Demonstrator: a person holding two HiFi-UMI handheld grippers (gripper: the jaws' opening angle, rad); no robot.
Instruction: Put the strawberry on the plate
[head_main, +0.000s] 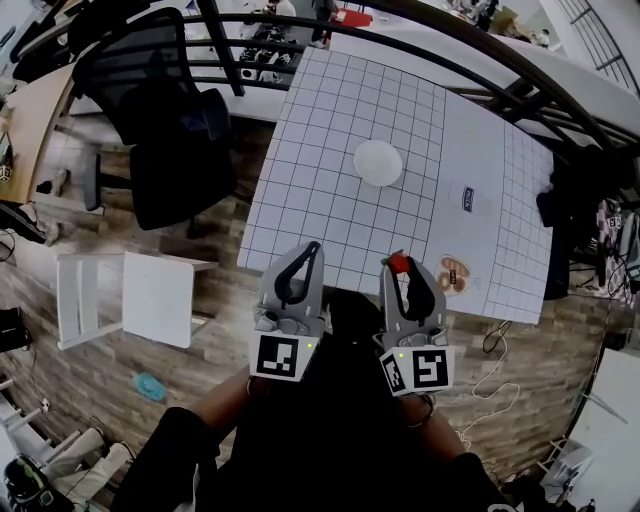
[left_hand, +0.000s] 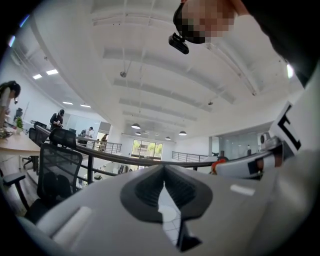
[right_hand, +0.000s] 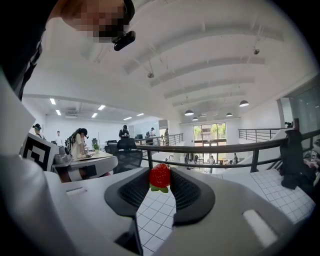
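A red strawberry (right_hand: 160, 176) with green leaves sits pinched between the tips of my right gripper (right_hand: 160, 181), stem end down. From the head view the strawberry (head_main: 399, 263) shows at the tip of the right gripper (head_main: 402, 268), over the near edge of the gridded table. The round white plate (head_main: 378, 162) lies farther off, near the table's middle. My left gripper (head_main: 311, 248) is held beside the right one, its tips touching and nothing in them; in its own view the left gripper (left_hand: 163, 176) points level over the table.
The white gridded table (head_main: 330, 150) has a card (head_main: 469, 198) and a round printed disc (head_main: 454, 273) on its right part. A black office chair (head_main: 165, 130) stands left of the table, a white stool (head_main: 130, 297) nearer. A dark railing (head_main: 420, 45) runs behind.
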